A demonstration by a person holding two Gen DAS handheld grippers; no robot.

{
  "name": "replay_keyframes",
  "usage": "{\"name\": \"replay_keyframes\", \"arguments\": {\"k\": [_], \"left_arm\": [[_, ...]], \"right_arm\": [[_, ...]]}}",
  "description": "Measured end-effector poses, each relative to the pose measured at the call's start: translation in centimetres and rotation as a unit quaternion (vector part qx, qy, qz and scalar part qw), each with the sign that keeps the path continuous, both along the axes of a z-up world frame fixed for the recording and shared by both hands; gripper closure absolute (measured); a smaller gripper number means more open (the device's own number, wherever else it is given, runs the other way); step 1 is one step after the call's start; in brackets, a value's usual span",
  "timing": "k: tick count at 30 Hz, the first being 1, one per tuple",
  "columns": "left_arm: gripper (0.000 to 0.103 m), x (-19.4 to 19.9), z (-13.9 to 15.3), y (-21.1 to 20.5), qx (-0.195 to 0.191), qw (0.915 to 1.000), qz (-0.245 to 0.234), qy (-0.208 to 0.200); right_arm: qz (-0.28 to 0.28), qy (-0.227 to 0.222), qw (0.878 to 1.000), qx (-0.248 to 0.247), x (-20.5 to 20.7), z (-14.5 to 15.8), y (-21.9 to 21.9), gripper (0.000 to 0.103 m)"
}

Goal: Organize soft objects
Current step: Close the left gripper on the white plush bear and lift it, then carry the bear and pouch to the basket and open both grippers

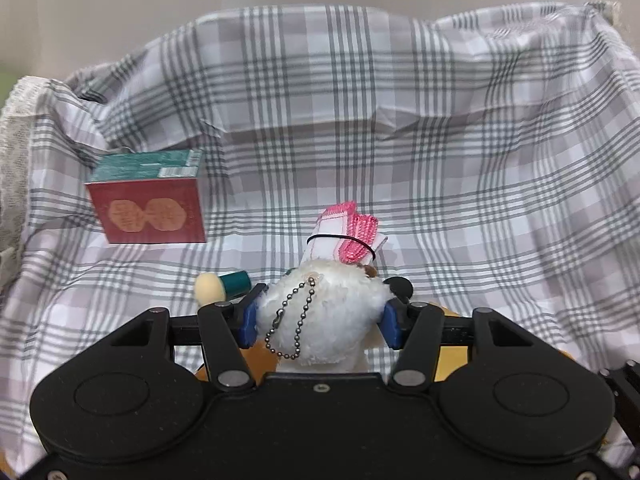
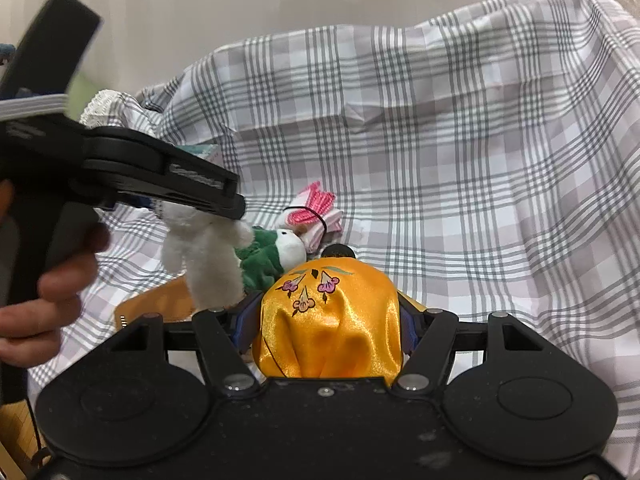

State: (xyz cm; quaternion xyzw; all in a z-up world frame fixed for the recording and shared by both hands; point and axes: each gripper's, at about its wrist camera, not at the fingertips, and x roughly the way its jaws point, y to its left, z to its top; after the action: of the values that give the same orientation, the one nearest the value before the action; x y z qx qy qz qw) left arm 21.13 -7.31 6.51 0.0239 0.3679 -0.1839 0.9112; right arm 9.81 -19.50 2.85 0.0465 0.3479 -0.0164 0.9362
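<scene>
My left gripper [image 1: 320, 316] is shut on a white plush toy [image 1: 332, 320] with a ball chain, its blue pads pressed into both sides. The right wrist view shows that toy [image 2: 204, 248] hanging from the left gripper [image 2: 224, 200], lifted off the cloth. My right gripper [image 2: 328, 320] is shut on a yellow satin pouch [image 2: 328, 320] with a flower print. A green and white plush [image 2: 276, 252] lies just beyond it. A folded white and pink cloth [image 1: 344, 236] bound by a black band lies further in.
Grey checked cloth [image 1: 440, 160] lines a basket with a lace rim [image 1: 16, 120]. A red and teal box [image 1: 148, 196] stands at the left. A teal tube with a cream tip [image 1: 224, 284] lies near my left fingers. A person's hand [image 2: 52, 292] holds the left gripper.
</scene>
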Motion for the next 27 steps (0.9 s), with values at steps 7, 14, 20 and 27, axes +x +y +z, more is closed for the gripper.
{"name": "replay_keyframes", "arguments": {"k": [7,14,20,27], "left_arm": [[0.049,-3.8,3.2,2.4,-0.015,0.9998,-0.007,-0.014],[0.049,-8.0,4.1,4.3,-0.011,0.9997,-0.021,0.01],[0.049,-11.1,3.4,5.6,-0.008,0.9983,-0.025,0.053],[0.049,-14.5,1.5,6.6,-0.009,0.9939,-0.022,0.108]], "right_arm": [[0.0,-0.008,1.0,0.002,-2.9,2.2,1.0,0.038],[0.006,-0.011,1.0,0.007,-6.5,3.7,2.5,0.038],[0.015,0.0,1.0,0.017,-9.6,4.3,3.4,0.038],[0.014,0.033,0.999,0.029,-12.8,3.7,3.9,0.038]]}}
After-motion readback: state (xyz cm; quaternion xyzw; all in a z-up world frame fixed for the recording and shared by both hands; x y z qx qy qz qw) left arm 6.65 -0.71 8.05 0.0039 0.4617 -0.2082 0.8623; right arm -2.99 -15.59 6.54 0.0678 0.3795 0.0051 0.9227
